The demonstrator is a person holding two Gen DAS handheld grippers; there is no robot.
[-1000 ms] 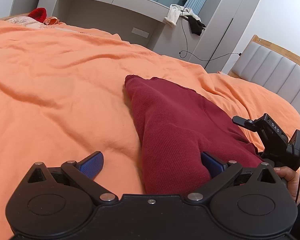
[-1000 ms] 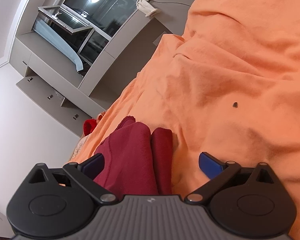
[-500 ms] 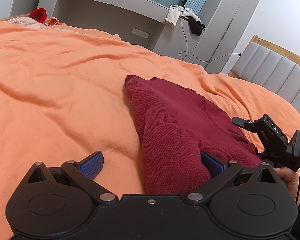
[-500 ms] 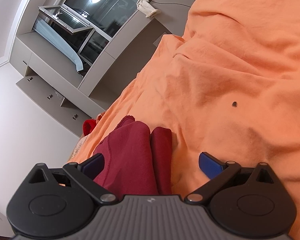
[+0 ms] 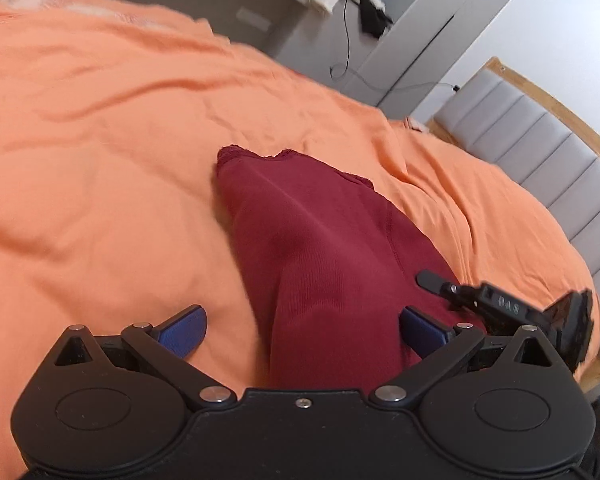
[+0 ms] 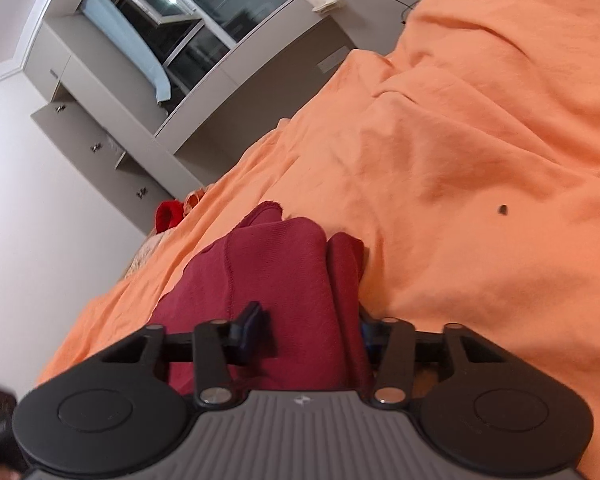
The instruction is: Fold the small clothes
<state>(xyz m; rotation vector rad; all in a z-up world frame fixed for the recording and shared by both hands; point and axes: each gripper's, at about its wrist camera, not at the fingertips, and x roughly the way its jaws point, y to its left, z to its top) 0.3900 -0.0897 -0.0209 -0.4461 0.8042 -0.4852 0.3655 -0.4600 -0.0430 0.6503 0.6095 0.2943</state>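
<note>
Left wrist view: the left gripper [image 5: 302,326] has its jaws spread wide, its left pad on bare orange bedsheet [image 5: 100,168], its right pad [image 5: 418,330] against the near end of a folded dark red knit garment [image 5: 320,256], without pinching it. The garment stretches from the near middle toward the far centre. At near right the right gripper [image 5: 500,304] reaches in. Right wrist view: the right gripper [image 6: 306,332] has just been closing, and its pads now squeeze a bunched fold of the garment [image 6: 284,280], which lies left of centre on the bedsheet [image 6: 480,128].
</note>
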